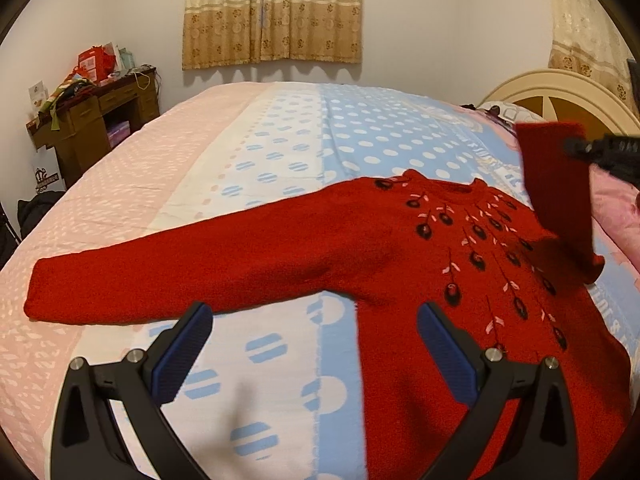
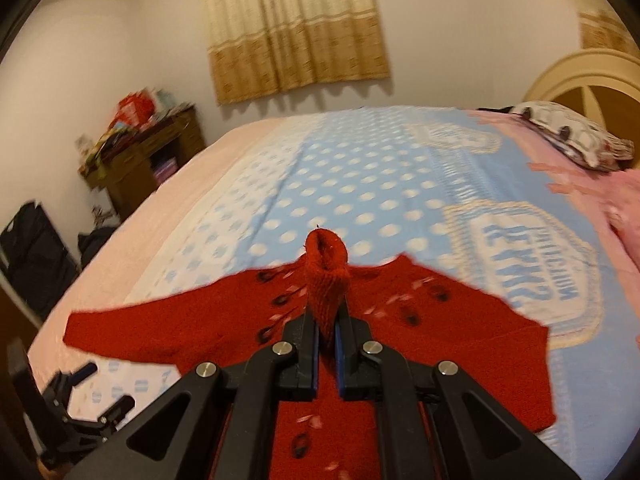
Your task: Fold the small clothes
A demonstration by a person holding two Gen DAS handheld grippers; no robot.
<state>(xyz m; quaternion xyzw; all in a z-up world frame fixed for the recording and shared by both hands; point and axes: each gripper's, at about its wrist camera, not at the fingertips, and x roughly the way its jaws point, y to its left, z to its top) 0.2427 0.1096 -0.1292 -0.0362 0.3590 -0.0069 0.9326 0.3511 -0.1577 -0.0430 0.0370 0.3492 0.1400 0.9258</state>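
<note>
Currently: red sweater (image 1: 420,248) flat on bed (image 1: 280,140), front up, one sleeve stretched sideways. Right gripper (image 2: 327,330) clenched on the other sleeve's cuff (image 2: 326,268), raised over the chest. Left gripper (image 1: 314,344) released, above the sweater's underarm.

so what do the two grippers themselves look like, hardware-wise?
Both match. The left gripper has matte black plastic linkage arms with triangular cutouts, round silver pivot bolts, and textured dark blue finger pads. The right gripper is the same build, with blue pads. No cables, markings or sleeves are visible.
</note>
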